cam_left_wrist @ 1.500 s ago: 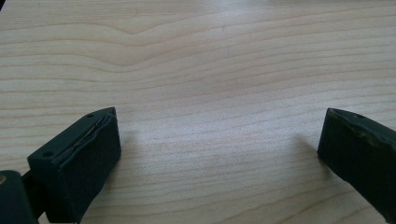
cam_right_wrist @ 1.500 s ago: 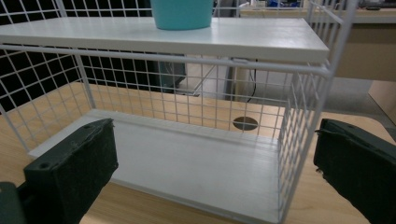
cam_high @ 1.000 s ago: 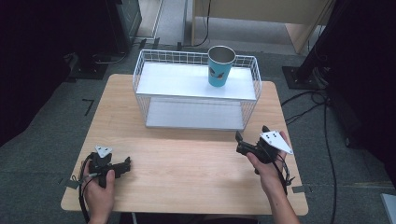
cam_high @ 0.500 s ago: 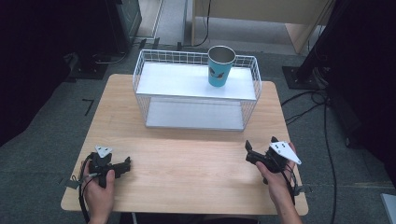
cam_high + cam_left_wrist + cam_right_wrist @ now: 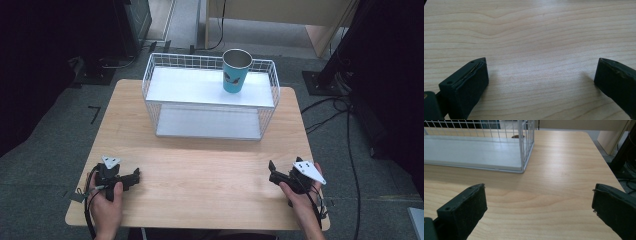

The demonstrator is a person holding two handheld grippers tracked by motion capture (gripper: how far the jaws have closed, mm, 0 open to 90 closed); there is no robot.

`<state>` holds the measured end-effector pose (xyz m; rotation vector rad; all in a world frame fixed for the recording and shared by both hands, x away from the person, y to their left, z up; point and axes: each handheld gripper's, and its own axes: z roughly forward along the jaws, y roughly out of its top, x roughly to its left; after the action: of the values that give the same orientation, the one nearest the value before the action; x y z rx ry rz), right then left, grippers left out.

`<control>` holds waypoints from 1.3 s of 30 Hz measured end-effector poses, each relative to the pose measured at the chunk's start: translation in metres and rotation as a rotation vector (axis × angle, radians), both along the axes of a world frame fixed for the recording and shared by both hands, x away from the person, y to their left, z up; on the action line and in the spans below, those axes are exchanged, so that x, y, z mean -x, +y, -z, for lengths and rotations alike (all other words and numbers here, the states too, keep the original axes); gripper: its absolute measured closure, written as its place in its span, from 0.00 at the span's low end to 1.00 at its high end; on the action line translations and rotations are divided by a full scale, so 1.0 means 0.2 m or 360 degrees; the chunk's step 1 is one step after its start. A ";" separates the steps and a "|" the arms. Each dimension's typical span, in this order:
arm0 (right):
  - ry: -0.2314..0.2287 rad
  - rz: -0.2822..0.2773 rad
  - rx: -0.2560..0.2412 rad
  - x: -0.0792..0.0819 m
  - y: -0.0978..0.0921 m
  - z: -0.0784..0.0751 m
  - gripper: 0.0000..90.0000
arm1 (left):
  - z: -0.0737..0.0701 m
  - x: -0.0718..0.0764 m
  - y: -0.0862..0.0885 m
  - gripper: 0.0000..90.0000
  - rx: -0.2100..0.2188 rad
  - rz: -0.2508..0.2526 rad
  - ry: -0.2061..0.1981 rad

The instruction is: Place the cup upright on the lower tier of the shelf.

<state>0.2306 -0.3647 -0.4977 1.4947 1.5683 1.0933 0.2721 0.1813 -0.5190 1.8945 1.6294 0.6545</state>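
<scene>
- While both hands rest low on the bench [image 5: 200, 185], the room around it is dim: grey carpet floor, dark stands and trailing cables at the right, a pale cabinet beyond the far edge.
- Pale wood with a smooth grain, the bench looks level and gives little grip to anything that slides.
- A white wire rack [image 5: 210, 102] with two shelves stands at the far edge, centred.
- On its top shelf, toward the right end, stands the blue cup [image 5: 236, 71], upright and open-mouthed.
- Likely light and thin-walled, the cup would dent under a hard squeeze; a gentle hold across its mid-wall seems safest.
- The right gripper [image 5: 273, 172] near the front right corner has its jaws spread, holding nothing.
- The left gripper [image 5: 135, 175] near the front left corner is likewise spread and empty.
</scene>
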 end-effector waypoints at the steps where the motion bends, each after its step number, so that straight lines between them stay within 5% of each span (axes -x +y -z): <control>1: 0.0007 0.0004 0.0004 0.01 -0.01 0.01 0.00 | 0.00 0.00 0.00 0.00 0.0000 0.0000 0.0000; 20: 0.0152 0.0042 0.0049 0.09 -0.10 0.11 0.00 | 0.00 0.00 0.00 0.00 0.0000 -0.0001 0.0000; 26: 0.0266 0.0025 0.0046 0.10 -0.13 0.11 0.00 | 0.00 0.00 0.00 0.00 0.0000 0.0000 0.0000; 31: 0.0452 0.0030 0.0065 0.10 -0.16 0.13 0.00 | 0.00 0.00 0.00 0.00 0.0000 0.0000 0.0000; 39: 0.0580 0.0053 0.0091 0.11 -0.18 0.14 0.00 | 0.00 0.00 0.00 0.00 0.0000 -0.0001 0.0000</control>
<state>0.2089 -0.4012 -0.5267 1.7454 1.7926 0.7794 0.2721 0.1812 -0.5191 1.8942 1.6296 0.6548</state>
